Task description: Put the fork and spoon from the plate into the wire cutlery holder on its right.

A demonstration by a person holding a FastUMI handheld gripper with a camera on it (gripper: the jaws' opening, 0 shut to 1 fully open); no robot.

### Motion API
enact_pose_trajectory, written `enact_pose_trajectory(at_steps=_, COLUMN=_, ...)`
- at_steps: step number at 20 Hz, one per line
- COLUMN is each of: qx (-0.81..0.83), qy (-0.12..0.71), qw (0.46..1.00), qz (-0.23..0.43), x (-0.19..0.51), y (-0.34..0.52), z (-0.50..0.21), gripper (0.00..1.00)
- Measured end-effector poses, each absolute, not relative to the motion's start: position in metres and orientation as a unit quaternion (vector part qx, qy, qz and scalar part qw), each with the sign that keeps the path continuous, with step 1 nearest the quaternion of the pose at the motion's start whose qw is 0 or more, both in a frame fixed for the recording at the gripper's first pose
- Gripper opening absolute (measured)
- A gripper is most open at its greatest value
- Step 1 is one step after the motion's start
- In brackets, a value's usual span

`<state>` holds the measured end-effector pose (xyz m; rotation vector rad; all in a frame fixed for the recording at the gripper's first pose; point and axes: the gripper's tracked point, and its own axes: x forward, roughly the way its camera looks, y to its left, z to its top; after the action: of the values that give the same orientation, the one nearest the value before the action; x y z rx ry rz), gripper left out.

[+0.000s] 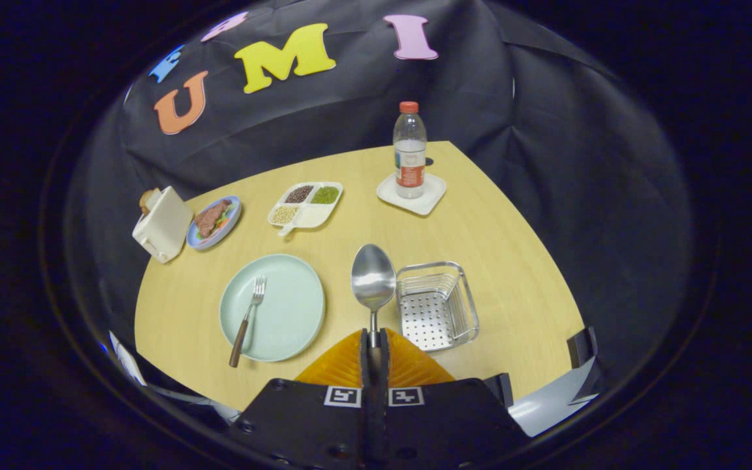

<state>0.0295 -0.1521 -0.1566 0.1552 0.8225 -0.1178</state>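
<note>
The gripper (374,344) clamps the spoon (373,282) by its handle, fingers pressed together, bowl raised above the table (493,235); just beside it on the right stands the wire cutlery holder (437,305). Left, the fork (249,318) lies on the plate (284,313).

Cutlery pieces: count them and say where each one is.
2. The fork lies on the green plate. The spoon is clamped by its handle in the tool, bowl raised beside the wire holder.
</note>
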Motion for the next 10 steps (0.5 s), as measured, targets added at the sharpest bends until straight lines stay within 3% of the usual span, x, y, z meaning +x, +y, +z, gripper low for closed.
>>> enact_pose_trajectory(at_steps=10, qx=0.096, qy=0.416, qw=0.901, qz=-0.076, x=0.017, y=-0.195, z=-0.168, gripper=0.01)
